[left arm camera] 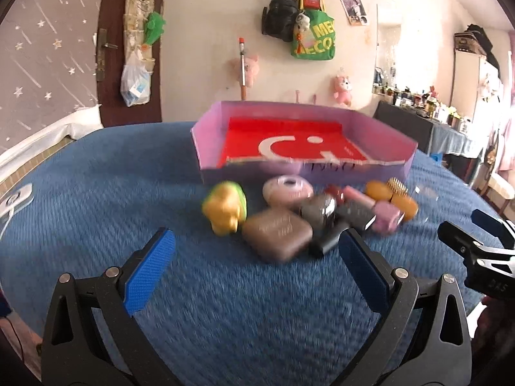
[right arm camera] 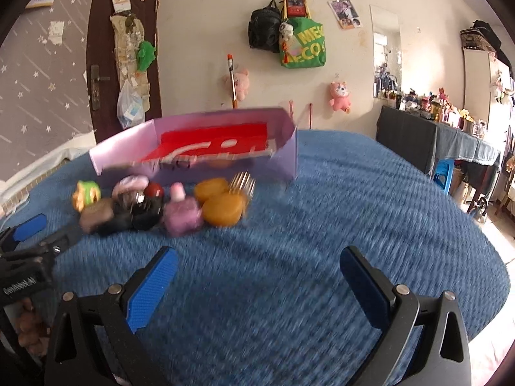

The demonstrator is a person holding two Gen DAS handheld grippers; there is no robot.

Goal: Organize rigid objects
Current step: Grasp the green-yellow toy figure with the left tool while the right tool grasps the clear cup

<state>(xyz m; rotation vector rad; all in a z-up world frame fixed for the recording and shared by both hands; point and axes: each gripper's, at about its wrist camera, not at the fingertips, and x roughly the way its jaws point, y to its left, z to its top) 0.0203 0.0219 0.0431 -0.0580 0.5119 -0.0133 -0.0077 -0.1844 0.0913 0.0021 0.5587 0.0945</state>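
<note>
While both the left gripper [left arm camera: 256,262] and right gripper [right arm camera: 257,281] hover with jaws released and empty, nothing looks sorted: the pile of small objects [left arm camera: 305,215] lies mid-frame on the blue bedspread [left arm camera: 96,193], just before the seemingly empty pink box [left arm camera: 206,141].

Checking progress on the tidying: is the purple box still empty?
Apparently empty: the purple box shows only its red floor in both views, though the near wall hides a strip.

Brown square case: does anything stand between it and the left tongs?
Nothing visible does. The brown square case lies at the near edge of the pile, and only bare blue cover shows between it and the open left tongs.
</note>
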